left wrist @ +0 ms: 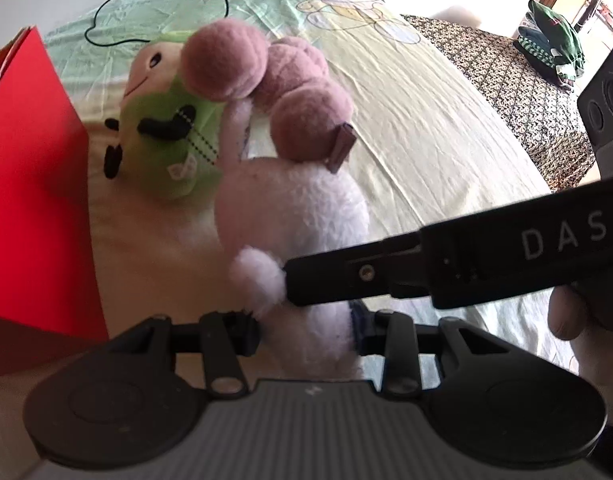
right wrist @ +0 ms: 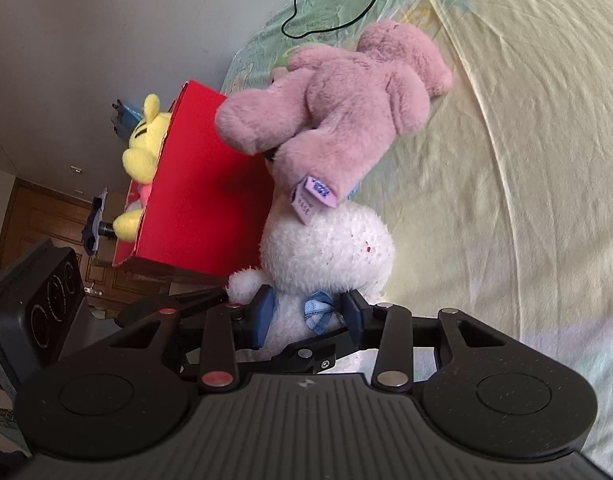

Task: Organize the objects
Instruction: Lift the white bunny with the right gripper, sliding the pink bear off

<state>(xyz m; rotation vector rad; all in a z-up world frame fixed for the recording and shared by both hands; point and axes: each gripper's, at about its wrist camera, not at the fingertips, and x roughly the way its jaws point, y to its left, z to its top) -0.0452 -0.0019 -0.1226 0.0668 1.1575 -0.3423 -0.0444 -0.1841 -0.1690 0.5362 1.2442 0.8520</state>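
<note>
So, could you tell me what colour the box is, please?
Red; the box shows best in the right wrist view.

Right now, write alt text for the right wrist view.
The right gripper clamps a white plush at its blue bow, on a yellow sheet. A pink plush lies beyond it, beside a red box holding a yellow plush.

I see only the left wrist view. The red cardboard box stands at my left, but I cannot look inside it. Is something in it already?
Observer: Yes, a yellow plush toy sits in the red cardboard box.
Operator: Where exactly does the right claw grip?
Observer: The right claw has its blue pads on both sides of the neck of the white fluffy plush toy.
</note>
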